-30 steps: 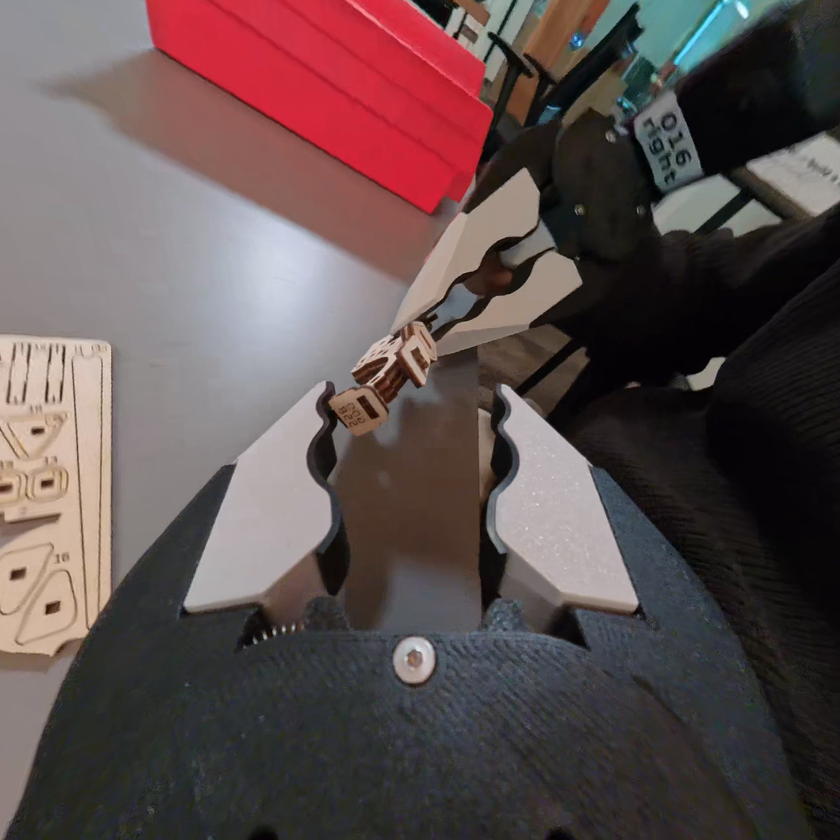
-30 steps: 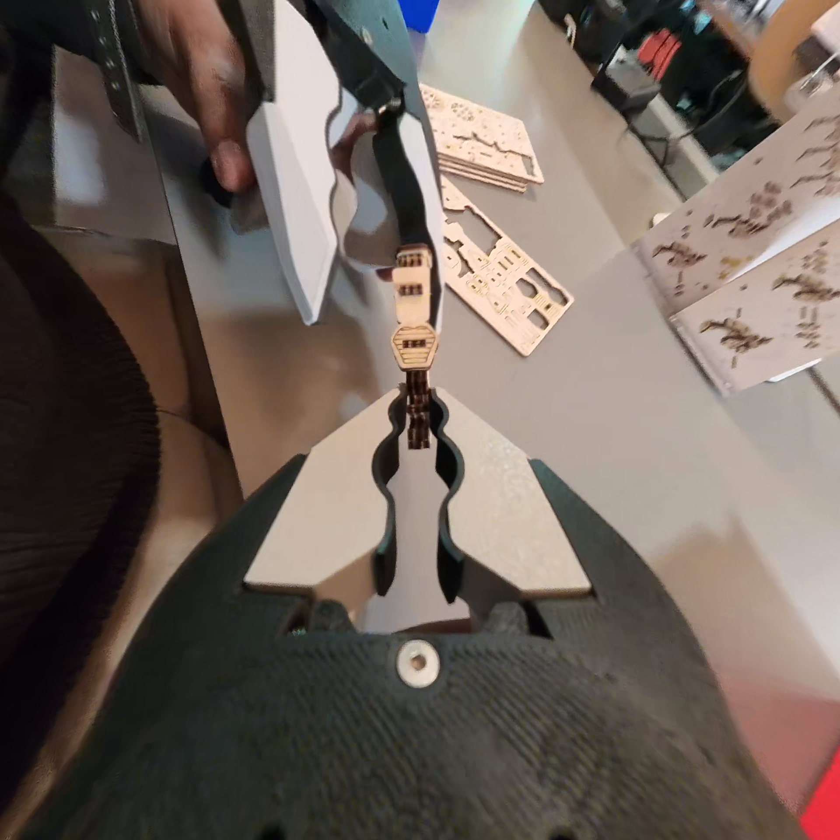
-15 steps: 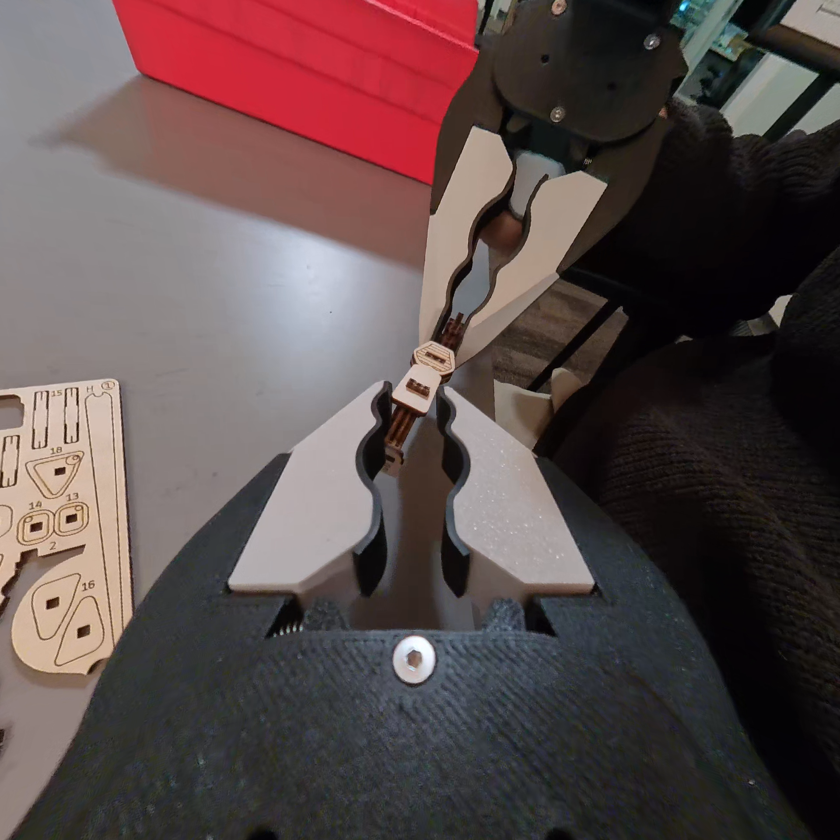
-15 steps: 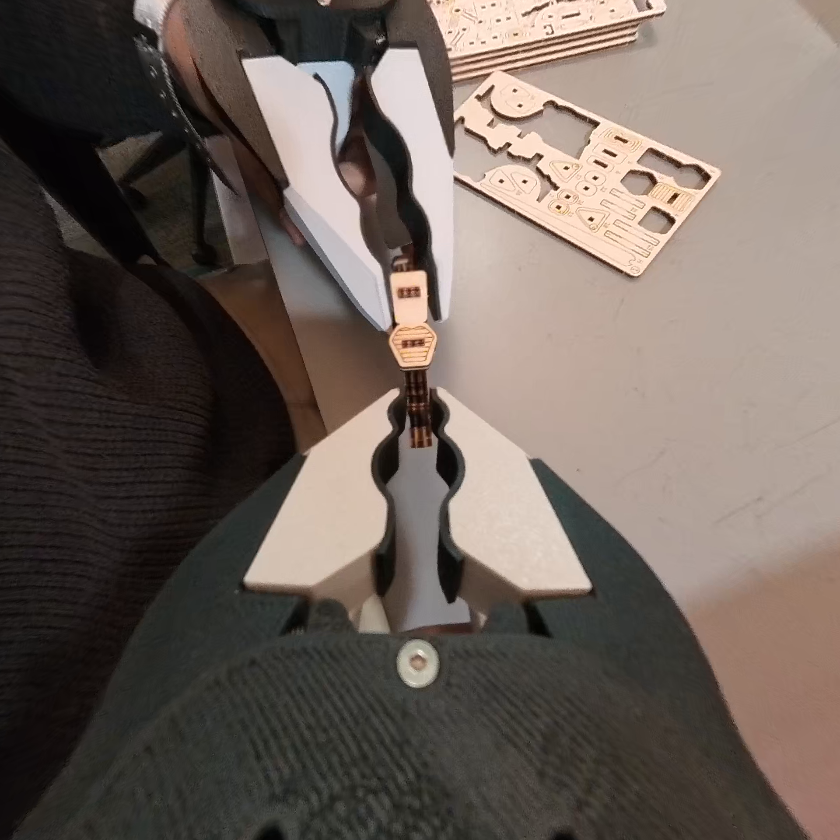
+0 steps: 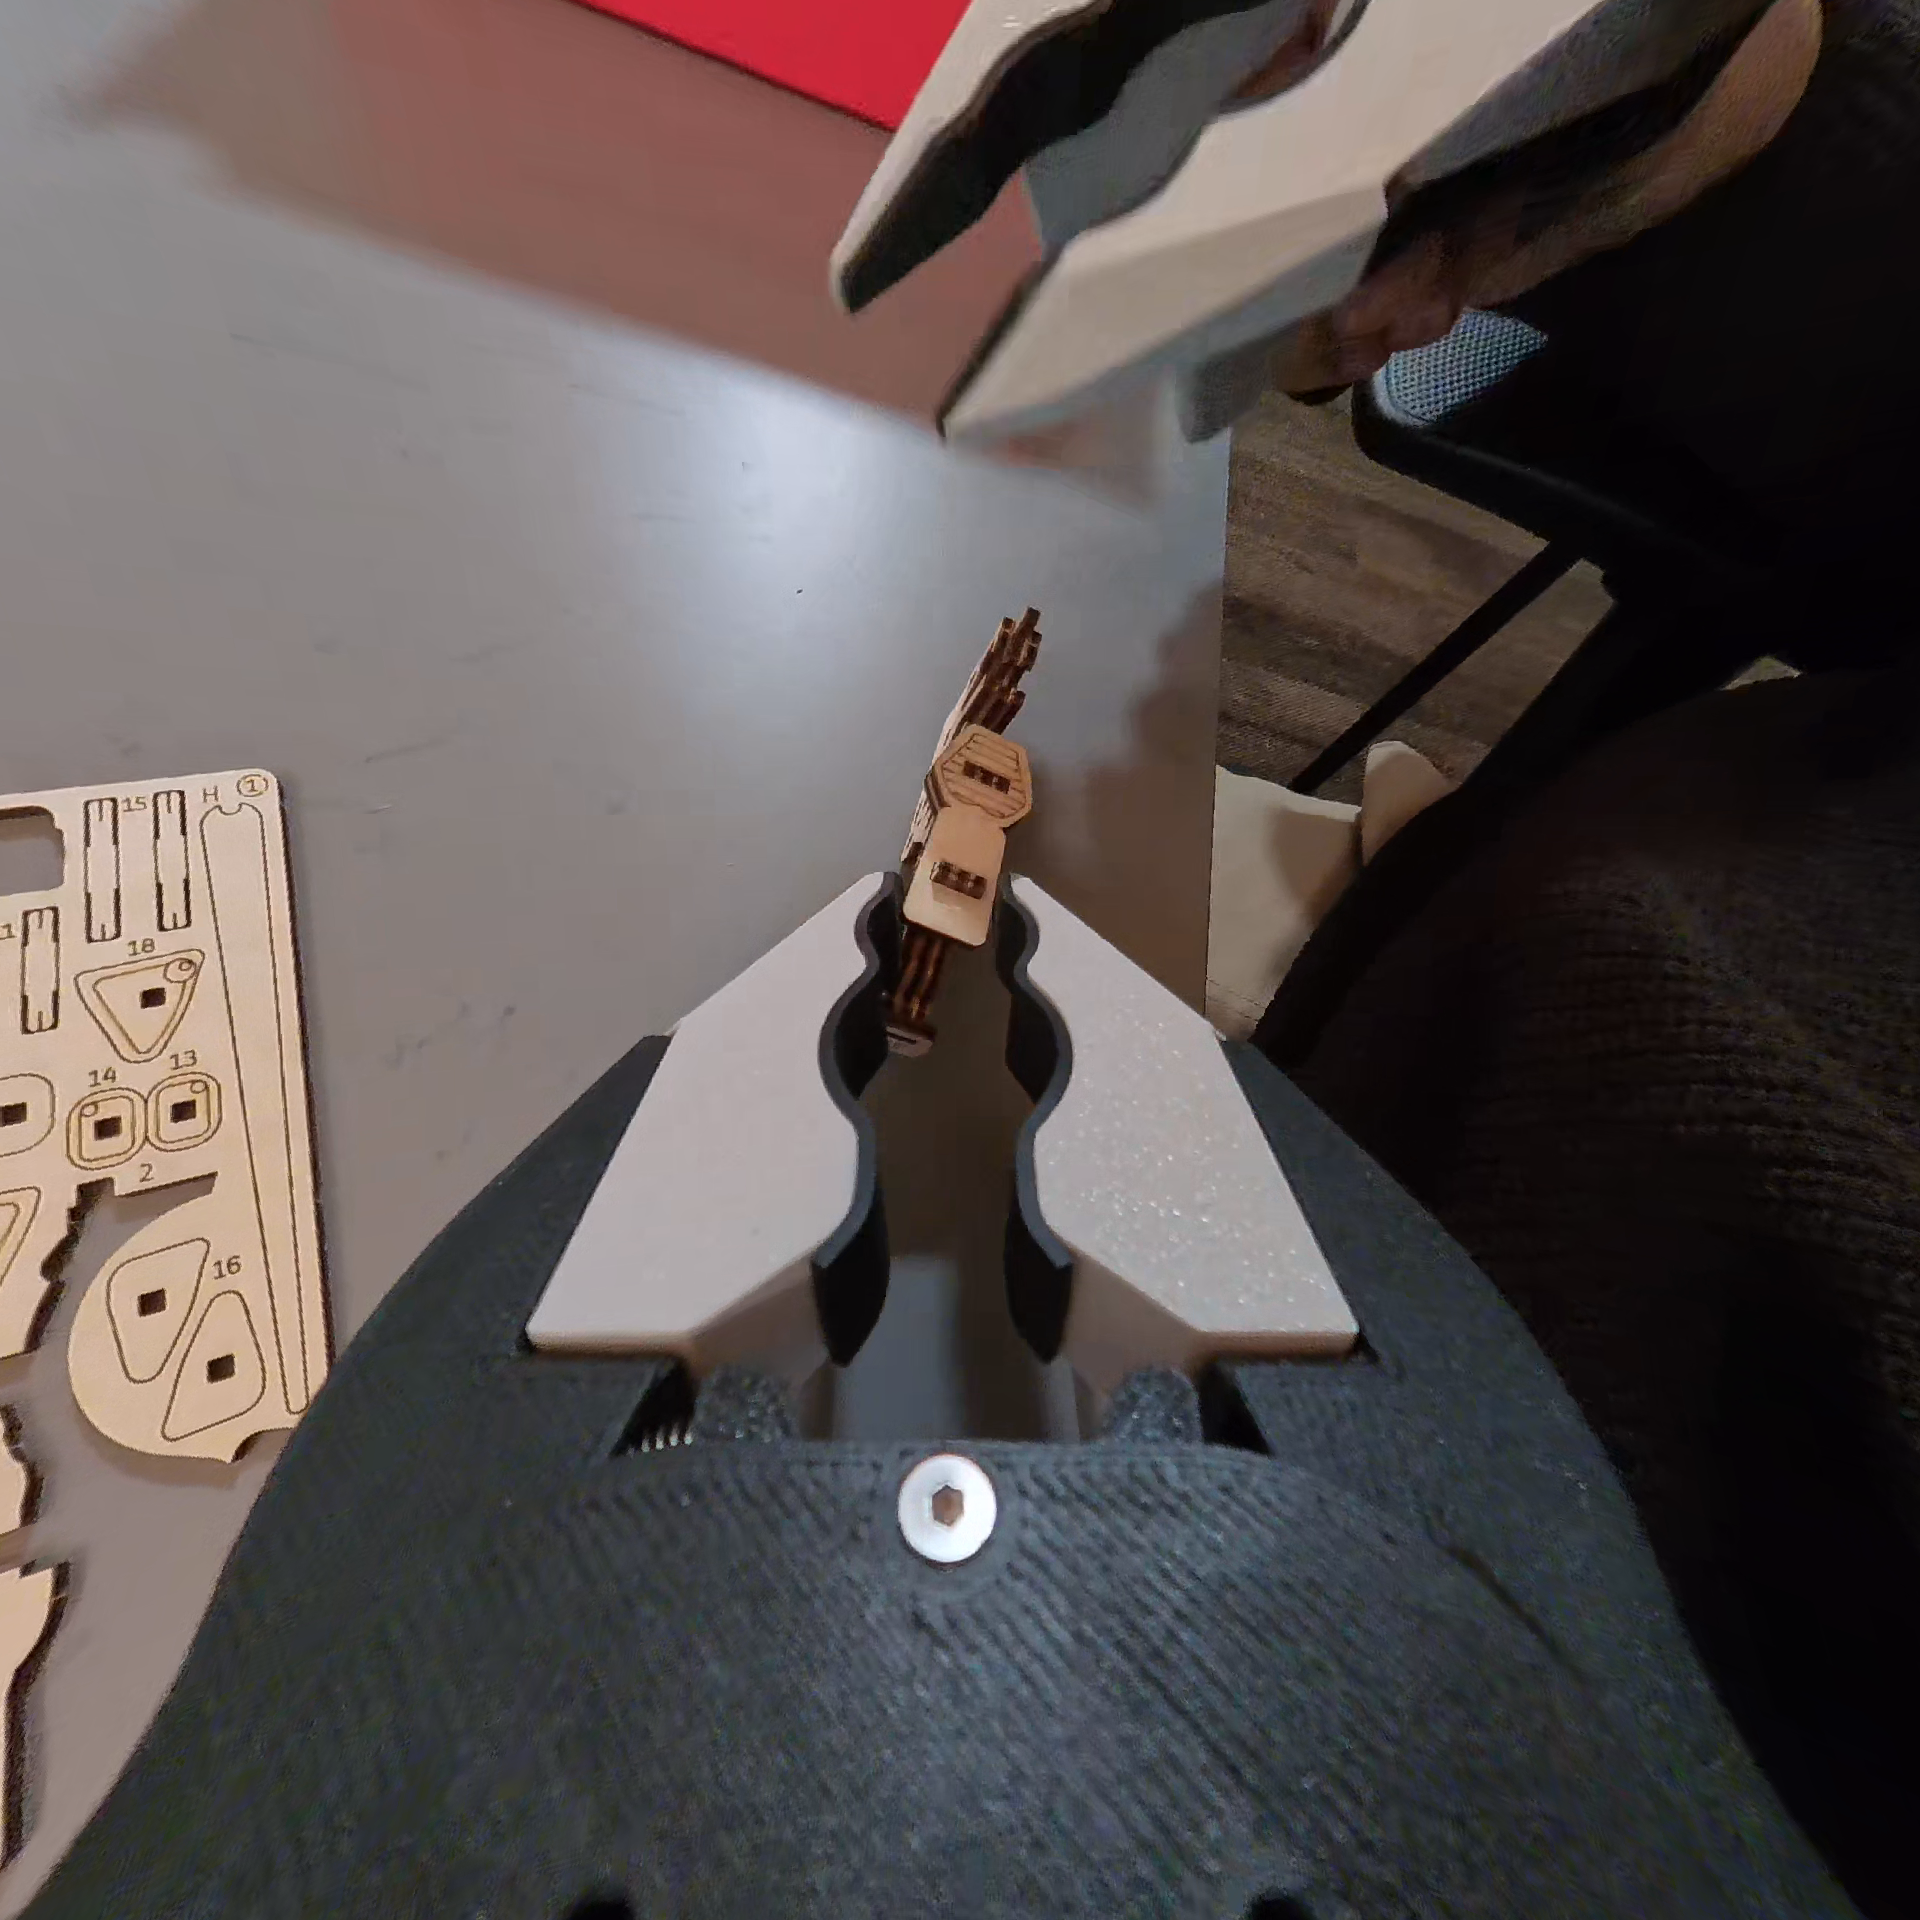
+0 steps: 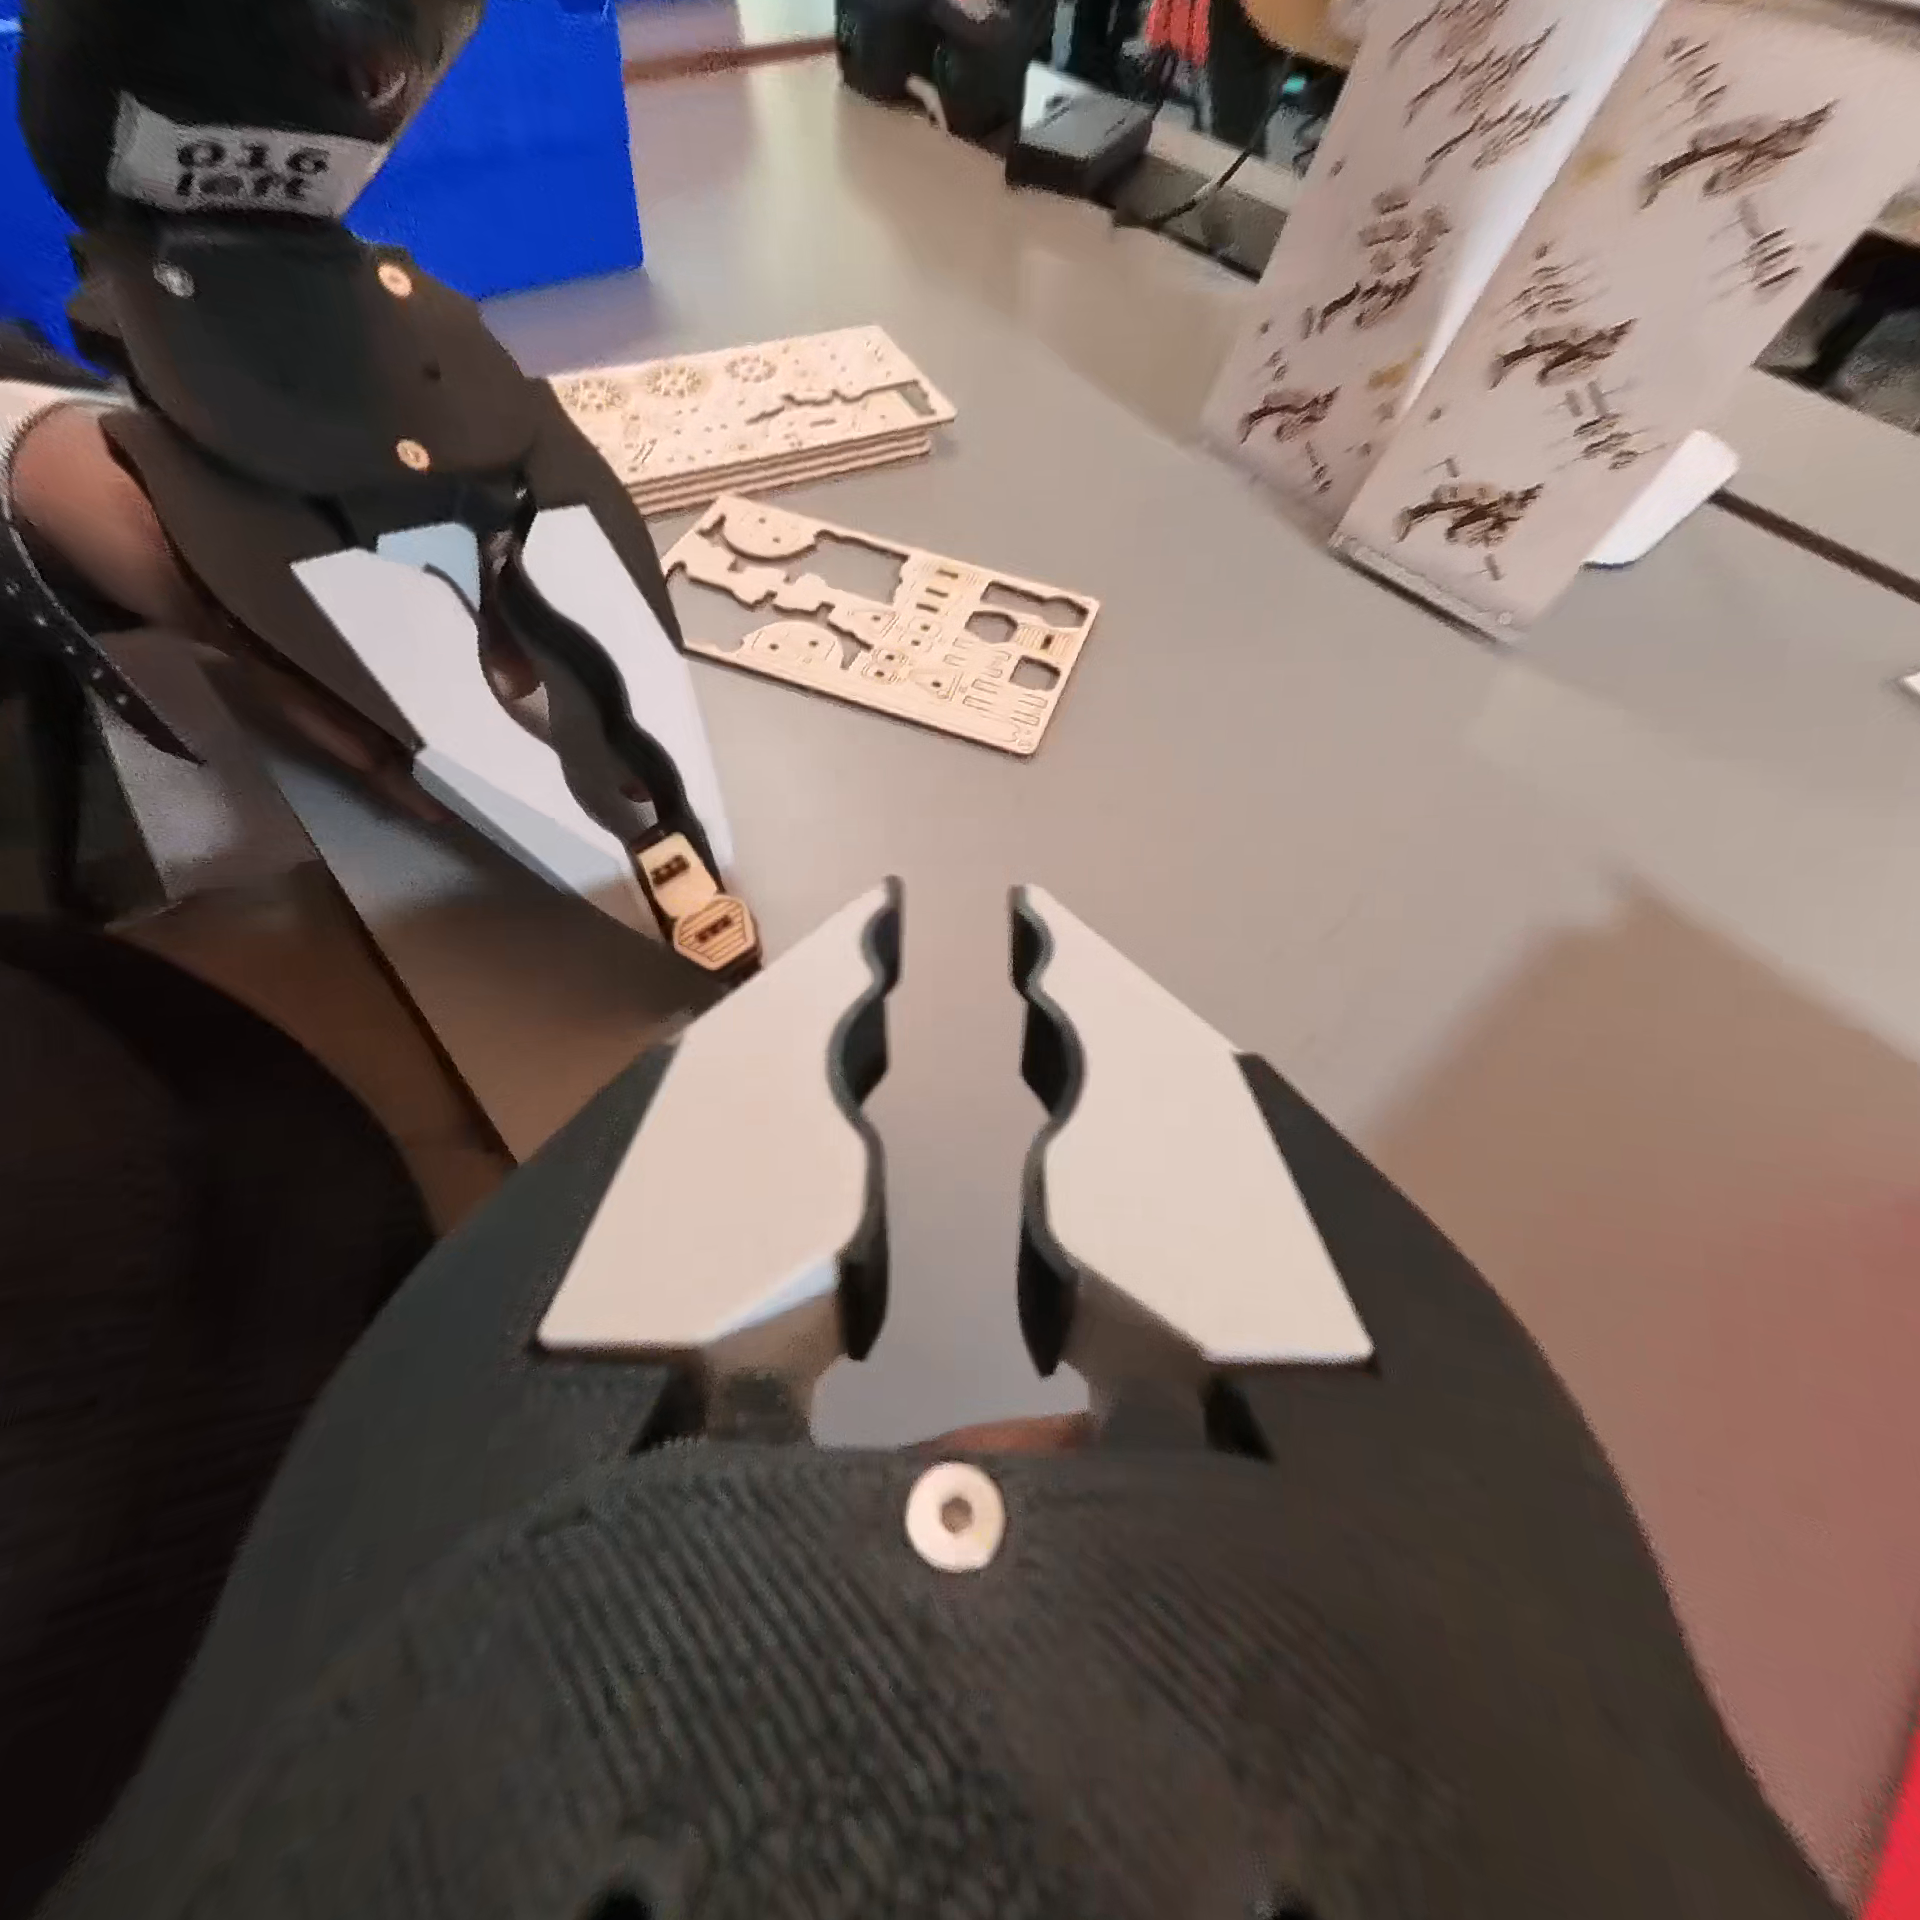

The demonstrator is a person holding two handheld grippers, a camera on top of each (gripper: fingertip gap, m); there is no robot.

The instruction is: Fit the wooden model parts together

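The wooden assembly [image 5: 961, 831] sits in my left gripper [image 5: 943, 904], clenched between the fingertips at its lower, slatted end. From there it sticks forward and up over the near edge of the table [image 5: 520, 520], a rectangular plate and a hexagonal plate stacked on its spine and a toothed strip at the far tip. In the right wrist view I see the same assembly [image 6: 698, 914] hanging off the tips of the left gripper [image 6: 665, 831], just left of my right fingers.

My right gripper [image 6: 954, 914] is released: there is a clear gap between the fingers with nothing in it, only bare table behind. In the left wrist view it [image 5: 1091, 239] hangs blurred above and beyond the assembly, well apart from it.

Outward, a partly punched wooden sheet [image 6: 883, 623] lies flat on the table, and behind it a stack of sheets [image 6: 758, 416]. The left wrist view shows the corner of a sheet [image 5: 145, 1122] beside my left gripper. A folded instruction booklet [image 6: 1507, 332] stands upright at the far right. A blue box [image 6: 520, 166] sits at the back, and a red box [image 5: 810, 52] shows at the top edge of the left wrist view.
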